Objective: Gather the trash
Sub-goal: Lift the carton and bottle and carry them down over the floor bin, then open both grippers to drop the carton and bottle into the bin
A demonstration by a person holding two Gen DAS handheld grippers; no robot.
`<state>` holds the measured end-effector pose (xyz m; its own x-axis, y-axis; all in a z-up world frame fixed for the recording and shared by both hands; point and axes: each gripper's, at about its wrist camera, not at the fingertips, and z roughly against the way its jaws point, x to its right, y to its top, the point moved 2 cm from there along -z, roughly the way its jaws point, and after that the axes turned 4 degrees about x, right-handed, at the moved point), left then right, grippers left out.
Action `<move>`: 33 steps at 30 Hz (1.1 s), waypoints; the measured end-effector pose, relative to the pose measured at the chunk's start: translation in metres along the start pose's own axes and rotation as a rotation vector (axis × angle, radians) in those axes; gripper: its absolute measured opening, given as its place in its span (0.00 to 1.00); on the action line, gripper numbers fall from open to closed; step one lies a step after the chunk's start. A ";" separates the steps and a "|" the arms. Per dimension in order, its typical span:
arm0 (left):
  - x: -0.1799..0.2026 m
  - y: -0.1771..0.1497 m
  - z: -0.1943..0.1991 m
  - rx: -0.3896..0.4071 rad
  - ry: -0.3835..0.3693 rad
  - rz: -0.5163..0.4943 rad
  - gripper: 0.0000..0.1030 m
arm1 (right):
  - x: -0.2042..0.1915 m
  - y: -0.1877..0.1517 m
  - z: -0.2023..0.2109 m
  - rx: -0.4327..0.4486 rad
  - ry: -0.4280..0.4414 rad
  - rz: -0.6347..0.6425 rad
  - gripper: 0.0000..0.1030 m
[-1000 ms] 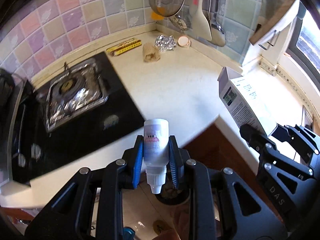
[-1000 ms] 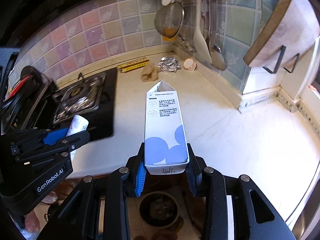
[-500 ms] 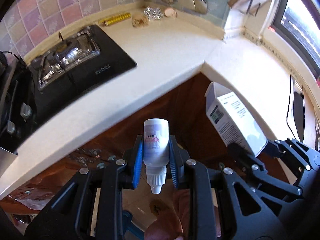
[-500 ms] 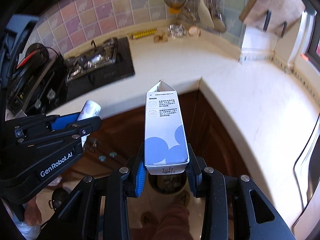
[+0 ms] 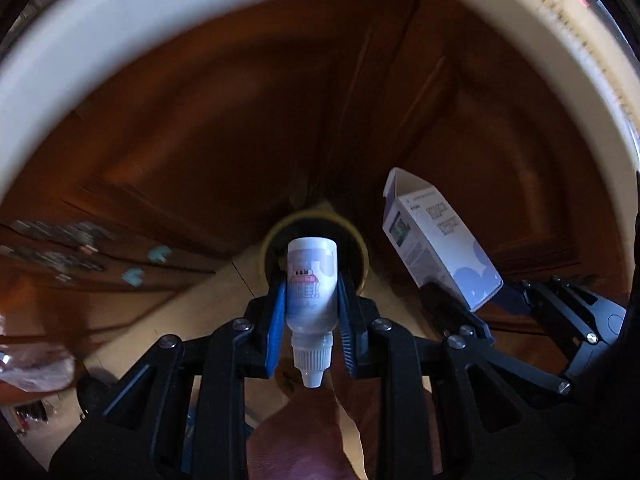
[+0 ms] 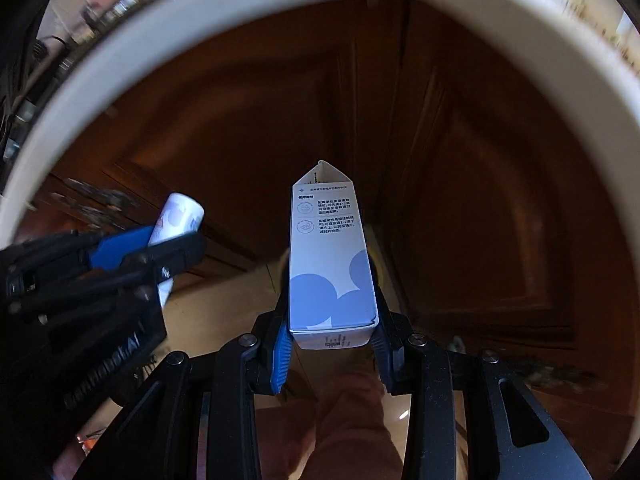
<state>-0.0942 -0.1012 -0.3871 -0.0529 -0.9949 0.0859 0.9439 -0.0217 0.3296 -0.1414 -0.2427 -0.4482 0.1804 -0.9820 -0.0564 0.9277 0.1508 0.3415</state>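
My left gripper (image 5: 311,284) is shut on a small white dropper bottle (image 5: 310,288), its cap toward the camera. It is held above a round bin (image 5: 360,248) with a yellowish rim that stands on the floor by the cabinet corner. My right gripper (image 6: 329,320) is shut on a white and blue carton box (image 6: 330,256) with its top flap open. The right gripper with the carton also shows in the left wrist view (image 5: 436,244), to the right of the bin. The left gripper with the bottle also shows in the right wrist view (image 6: 176,220), at the left.
Brown wooden cabinet doors (image 5: 240,120) fill the view ahead, under the white countertop edge (image 5: 120,32). The tan floor (image 5: 168,320) lies below. The person's leg in pinkish trousers (image 6: 348,432) is under the grippers.
Both grippers have dropped from countertop height to below the counter edge, still holding the bottle and carton. The stove and wall have left view; the bin now sits just beyond the bottle.
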 end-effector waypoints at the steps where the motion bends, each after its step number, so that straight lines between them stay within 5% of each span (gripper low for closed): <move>1: 0.001 -0.003 -0.013 -0.010 0.001 0.003 0.21 | 0.002 -0.007 -0.015 -0.017 0.000 0.003 0.33; 13: -0.014 -0.034 -0.173 -0.135 0.021 0.058 0.21 | 0.035 -0.053 -0.176 -0.190 0.030 -0.019 0.34; 21: -0.024 -0.023 -0.198 -0.135 0.011 0.048 0.22 | 0.041 -0.035 -0.211 -0.219 0.061 -0.010 0.35; 28: -0.039 -0.019 -0.190 -0.144 0.025 0.050 0.66 | 0.051 -0.014 -0.206 -0.257 0.055 -0.027 0.41; 33: -0.040 -0.016 -0.168 -0.146 0.024 0.040 0.72 | 0.051 -0.003 -0.186 -0.252 0.058 -0.035 0.47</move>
<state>-0.0529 -0.0771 -0.5537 -0.0084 -0.9973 0.0726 0.9826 0.0053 0.1859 -0.0745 -0.2720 -0.6261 0.1583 -0.9800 -0.1203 0.9846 0.1475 0.0941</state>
